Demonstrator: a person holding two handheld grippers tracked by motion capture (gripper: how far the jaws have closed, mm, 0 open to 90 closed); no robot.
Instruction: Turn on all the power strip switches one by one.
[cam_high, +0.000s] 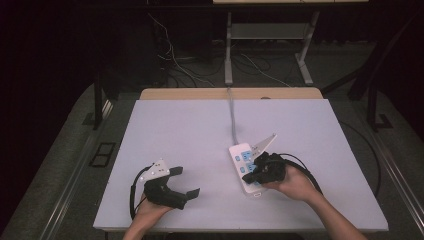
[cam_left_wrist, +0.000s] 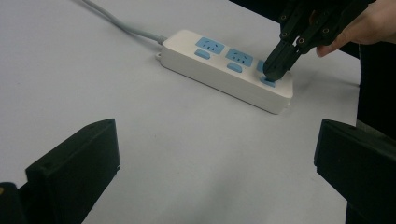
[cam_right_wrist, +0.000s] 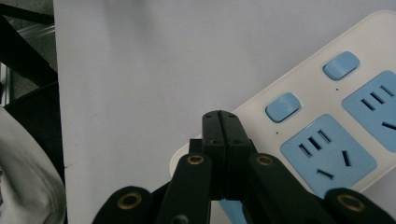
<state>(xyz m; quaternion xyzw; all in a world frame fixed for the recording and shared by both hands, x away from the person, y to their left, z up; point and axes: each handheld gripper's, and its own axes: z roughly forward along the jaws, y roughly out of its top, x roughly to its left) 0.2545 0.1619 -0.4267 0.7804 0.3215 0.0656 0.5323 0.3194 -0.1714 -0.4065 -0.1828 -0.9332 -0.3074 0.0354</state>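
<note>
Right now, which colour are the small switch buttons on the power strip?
Light blue buttons on the white power strip, clearest in the right gripper view.

High view above the table (cam_high: 200, 130); both claw views low, close, sharing the power strip (cam_left_wrist: 224, 70).

A white power strip (cam_high: 245, 165) with blue sockets and switches lies flat, right of the table's centre.

- Left tongs (cam_high: 187, 181) lie low at the near left, jaws spread wide with nothing between them, gripped from behind by the left hand (cam_high: 150, 207).
- Right tongs (cam_high: 250, 176) tilt steeply downward, jaws pressed flat together, tips pointing down.
- Right hand (cam_high: 292, 182) wraps the body, forearm entering from the lower right.
</note>
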